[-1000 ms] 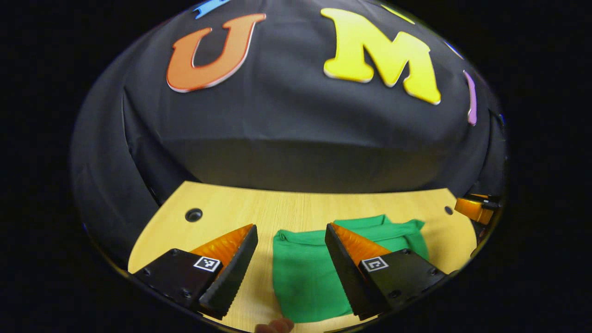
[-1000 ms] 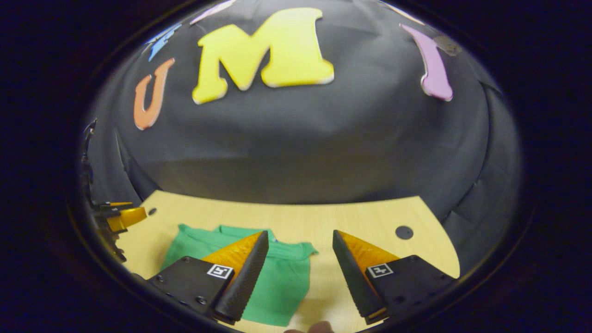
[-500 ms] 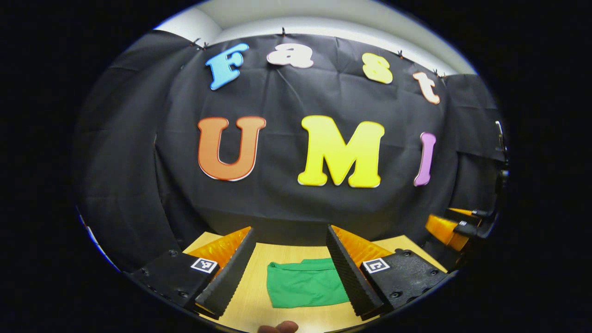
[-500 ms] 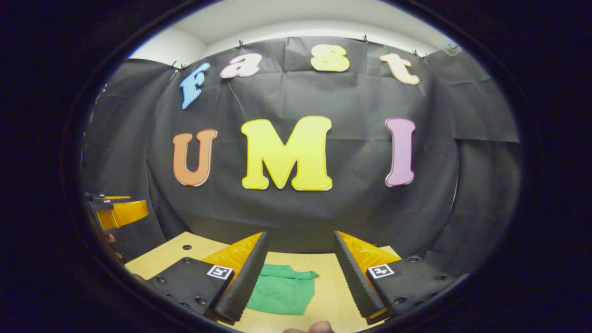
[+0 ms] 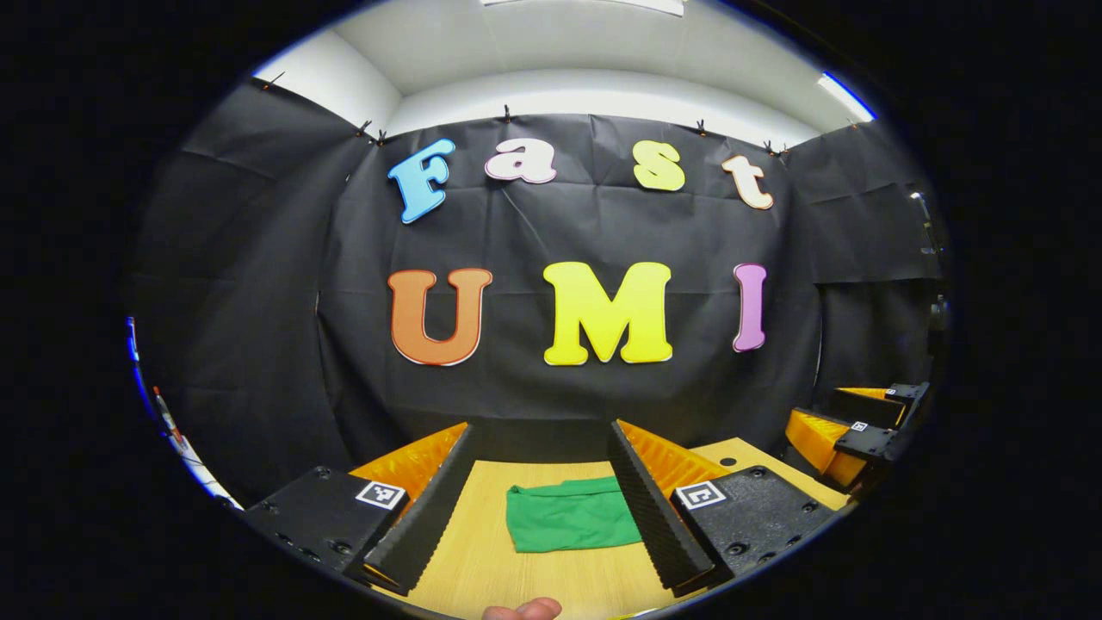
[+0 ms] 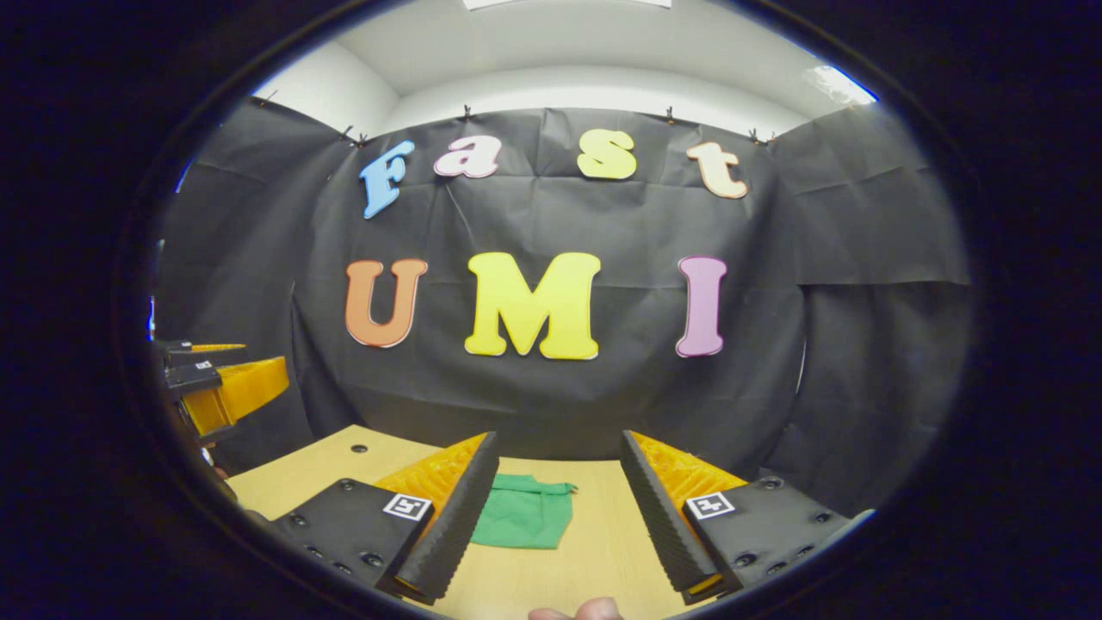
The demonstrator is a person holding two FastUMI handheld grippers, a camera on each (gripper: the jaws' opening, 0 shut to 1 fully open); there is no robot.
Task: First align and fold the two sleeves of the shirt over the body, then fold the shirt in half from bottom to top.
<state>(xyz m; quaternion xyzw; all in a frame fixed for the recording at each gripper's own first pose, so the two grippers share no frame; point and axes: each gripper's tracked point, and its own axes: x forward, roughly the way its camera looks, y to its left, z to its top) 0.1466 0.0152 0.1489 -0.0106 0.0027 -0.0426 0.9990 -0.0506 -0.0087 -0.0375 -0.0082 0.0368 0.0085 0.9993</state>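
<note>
The green shirt lies folded into a compact rectangle on the wooden table. In the left gripper view it rests well ahead of my left gripper, which is open and holds nothing. In the right gripper view the shirt lies ahead and slightly left, partly behind a finger of my right gripper, also open and empty. Both grippers hover high above and back from the shirt. At the right edge of the left gripper view is the right gripper; the left gripper is at the left edge of the right gripper view.
The black cloth wall rises just behind the table's far edge. Small round holes mark the tabletop near its far corners. A fingertip peeks in at the bottom of the left gripper view.
Both grippers have pulled up and back from the shirt, staying open. The shirt now looks smaller and farther off, and more of the wall and ceiling is in view.
</note>
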